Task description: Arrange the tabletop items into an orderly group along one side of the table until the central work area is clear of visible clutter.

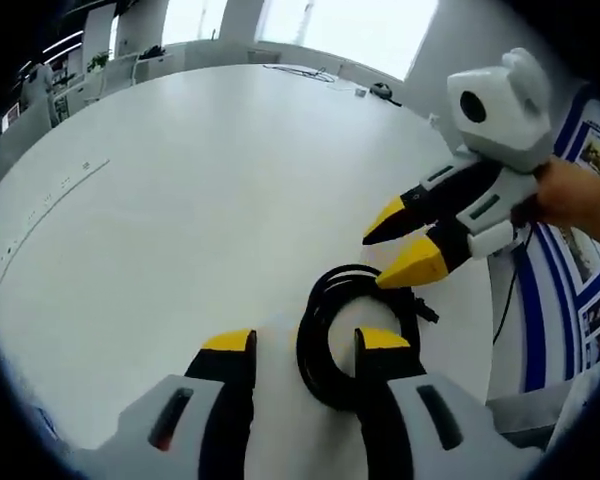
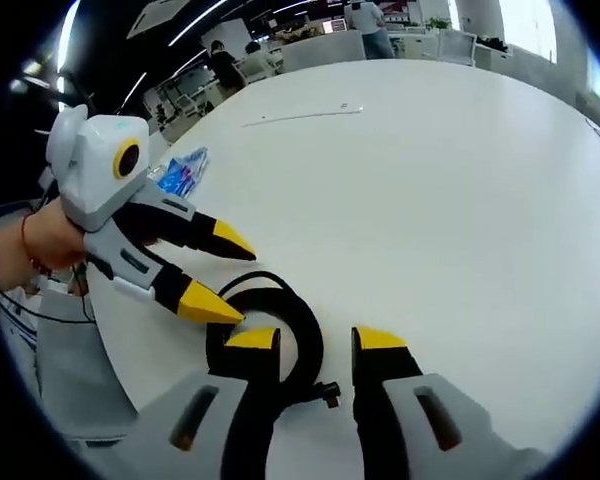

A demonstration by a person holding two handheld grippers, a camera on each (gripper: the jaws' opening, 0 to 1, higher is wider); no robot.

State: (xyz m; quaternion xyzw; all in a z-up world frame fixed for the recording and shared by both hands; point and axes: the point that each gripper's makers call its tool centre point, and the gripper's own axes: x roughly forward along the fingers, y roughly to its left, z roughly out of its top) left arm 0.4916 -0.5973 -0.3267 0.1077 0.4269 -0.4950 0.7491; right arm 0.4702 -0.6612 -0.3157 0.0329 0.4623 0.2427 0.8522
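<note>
Step in hand: judged from how things lie, both tongs are closing in on a coiled black cable near the worktop's edge, to lift or slide it to a tidy spot along one side.
Left tongs: open, holding nothing; the coil's near side lies between the two yellow-tipped jaws.
Right tongs: open, holding nothing; the coil sits by the left-hand jaw, partly behind it.
Doing it well: pinch across several turns of the coil together, not a single strand, so the loops do not spill open when lifted. One pair of tongs could steady the bundle while the other grips. Keep it low over the worktop while moving it.
Cable look: glossy black, wound in a rough ring of several turns, lying flat, with a small plug end poking out loose. It will likely be floppy and springy.
Cable place: close to the worktop edge, between the two tongs.
Other clutter: a small blue packet by the edge and a dark item at the far rim, too small to identify.
</note>
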